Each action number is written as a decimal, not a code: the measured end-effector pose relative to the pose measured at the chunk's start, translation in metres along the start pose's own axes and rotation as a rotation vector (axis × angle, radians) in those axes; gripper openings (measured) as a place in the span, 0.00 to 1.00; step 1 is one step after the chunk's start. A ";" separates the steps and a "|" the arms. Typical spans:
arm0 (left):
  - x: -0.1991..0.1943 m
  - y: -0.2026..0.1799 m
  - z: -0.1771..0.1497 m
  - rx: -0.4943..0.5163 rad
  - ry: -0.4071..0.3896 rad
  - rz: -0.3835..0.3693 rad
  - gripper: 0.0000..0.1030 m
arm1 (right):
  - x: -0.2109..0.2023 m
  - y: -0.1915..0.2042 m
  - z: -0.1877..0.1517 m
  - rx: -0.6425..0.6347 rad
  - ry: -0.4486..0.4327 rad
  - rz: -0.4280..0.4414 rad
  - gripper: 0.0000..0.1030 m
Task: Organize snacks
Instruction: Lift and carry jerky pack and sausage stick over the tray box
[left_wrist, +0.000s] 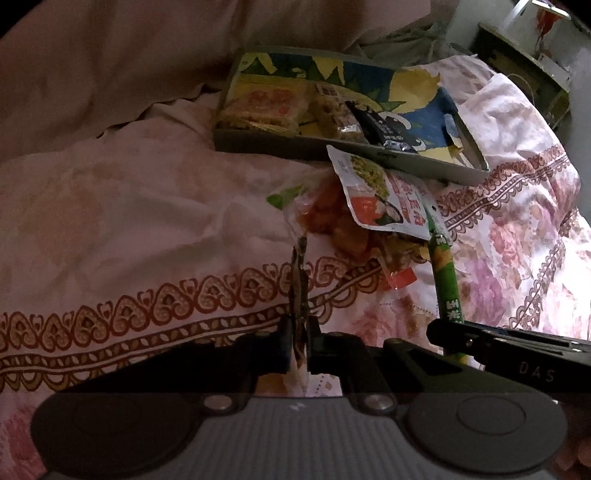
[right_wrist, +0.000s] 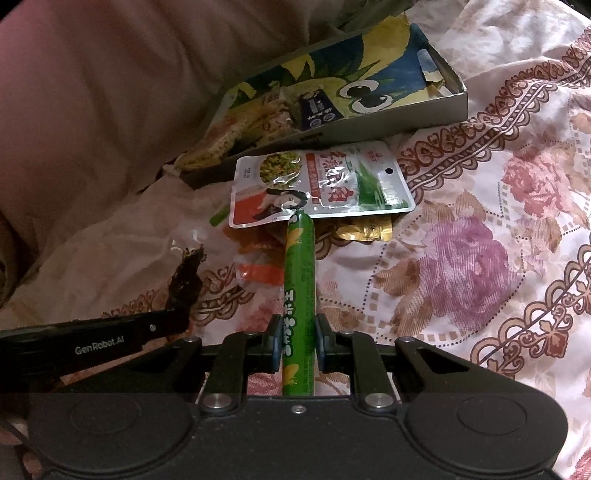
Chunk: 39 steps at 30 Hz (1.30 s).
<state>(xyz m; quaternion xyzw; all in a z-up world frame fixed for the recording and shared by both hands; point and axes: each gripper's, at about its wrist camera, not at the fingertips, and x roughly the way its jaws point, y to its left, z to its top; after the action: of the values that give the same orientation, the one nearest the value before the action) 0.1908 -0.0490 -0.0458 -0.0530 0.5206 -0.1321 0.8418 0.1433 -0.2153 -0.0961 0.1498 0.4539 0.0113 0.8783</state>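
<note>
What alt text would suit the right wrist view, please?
The right gripper is shut on a green sausage stick above a floral bedsheet. Ahead lie a flat snack pouch and an open box holding snacks; the left gripper pinches a dark snack.

Floral pink-and-white bedspread (right_wrist: 480, 266) with a brown scrolled border, bearing a shallow grey cardboard tray (right_wrist: 388, 120) of snack packets, a glossy white-and-green foil pouch (right_wrist: 332, 184) just beside it, and orange-and-clear wrappers (left_wrist: 332, 221) partly beneath the pouch.
</note>
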 end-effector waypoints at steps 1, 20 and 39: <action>-0.002 0.000 0.000 0.001 -0.006 -0.004 0.06 | 0.000 0.000 0.000 0.002 -0.003 0.002 0.18; -0.038 0.003 0.014 -0.043 -0.212 -0.099 0.06 | -0.018 0.008 0.010 -0.045 -0.151 0.078 0.18; 0.005 0.010 0.130 -0.037 -0.370 -0.175 0.06 | 0.016 0.017 0.123 -0.009 -0.413 0.054 0.19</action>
<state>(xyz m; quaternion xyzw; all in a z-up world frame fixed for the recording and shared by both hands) 0.3105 -0.0469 0.0062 -0.1371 0.3530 -0.1833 0.9072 0.2531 -0.2283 -0.0370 0.1569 0.2599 0.0057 0.9528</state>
